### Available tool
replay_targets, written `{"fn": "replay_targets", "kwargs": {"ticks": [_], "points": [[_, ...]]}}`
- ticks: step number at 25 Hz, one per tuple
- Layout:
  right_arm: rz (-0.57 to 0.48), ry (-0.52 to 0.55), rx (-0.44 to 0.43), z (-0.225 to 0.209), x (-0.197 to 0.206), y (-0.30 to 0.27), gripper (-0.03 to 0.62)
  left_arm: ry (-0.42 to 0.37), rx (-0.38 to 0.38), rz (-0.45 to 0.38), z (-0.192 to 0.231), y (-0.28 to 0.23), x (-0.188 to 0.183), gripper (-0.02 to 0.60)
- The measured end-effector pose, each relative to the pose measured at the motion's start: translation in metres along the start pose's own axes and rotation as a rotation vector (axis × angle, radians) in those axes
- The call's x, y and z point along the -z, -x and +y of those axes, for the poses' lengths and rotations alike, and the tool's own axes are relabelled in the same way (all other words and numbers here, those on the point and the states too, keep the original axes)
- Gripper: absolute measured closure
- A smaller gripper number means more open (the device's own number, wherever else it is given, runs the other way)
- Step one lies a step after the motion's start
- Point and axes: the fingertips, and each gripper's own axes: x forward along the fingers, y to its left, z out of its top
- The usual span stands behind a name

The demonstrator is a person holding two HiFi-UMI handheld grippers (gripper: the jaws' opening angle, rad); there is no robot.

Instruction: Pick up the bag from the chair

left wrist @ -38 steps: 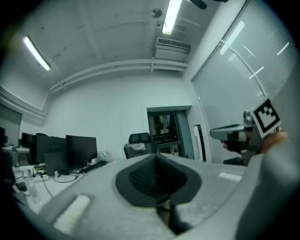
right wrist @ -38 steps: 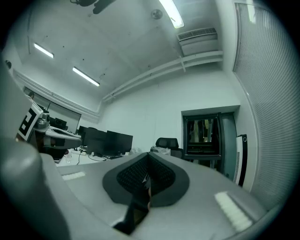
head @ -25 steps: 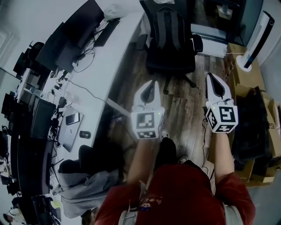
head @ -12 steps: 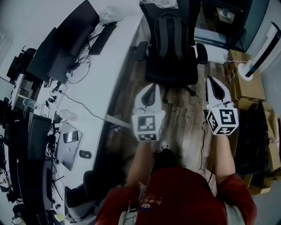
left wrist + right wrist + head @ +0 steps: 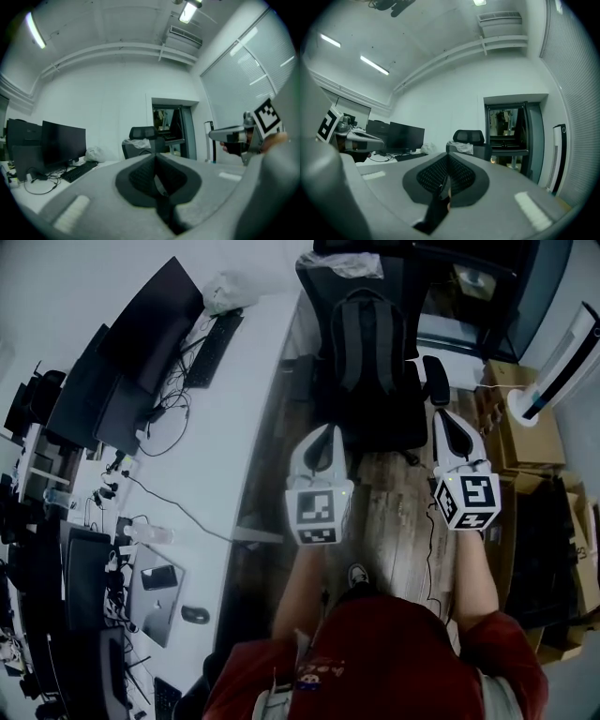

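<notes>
Bag [image 5: 370, 338] sits on the chair [image 5: 412, 423], upper centre. Your left gripper [image 5: 322, 439] and right gripper [image 5: 450, 424] have jaws clenched, empty; spread one pair before reaching its top.

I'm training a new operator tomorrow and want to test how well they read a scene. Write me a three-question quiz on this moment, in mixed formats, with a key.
1. True or false: the left gripper holds the backpack.
2. Multiple choice: the backpack rests on A) the white desk, B) the black office chair, C) the cardboard boxes.
3. Fill in: the jaws of the right gripper stand ____.

Key: 1 false, it is short of the chair with nothing between its jaws; 2 B; 3 together, with nothing between them.
</notes>
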Motion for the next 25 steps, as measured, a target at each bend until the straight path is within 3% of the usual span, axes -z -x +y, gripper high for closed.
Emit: {"fn": "replay_targets", "kwargs": {"ticks": [15, 25], "points": [[-0.019, -0.024, 0.039, -0.021, 0.005, -0.064, 0.593, -0.016, 0.03, -0.019, 0.036, -0.066, -0.002, 0.584], [-0.044, -0.054, 0.025, -0.085, 0.004, -0.165, 0.594, -0.059, 0.008, -0.011, 0.057, -0.173, -0.016, 0.584]]}}
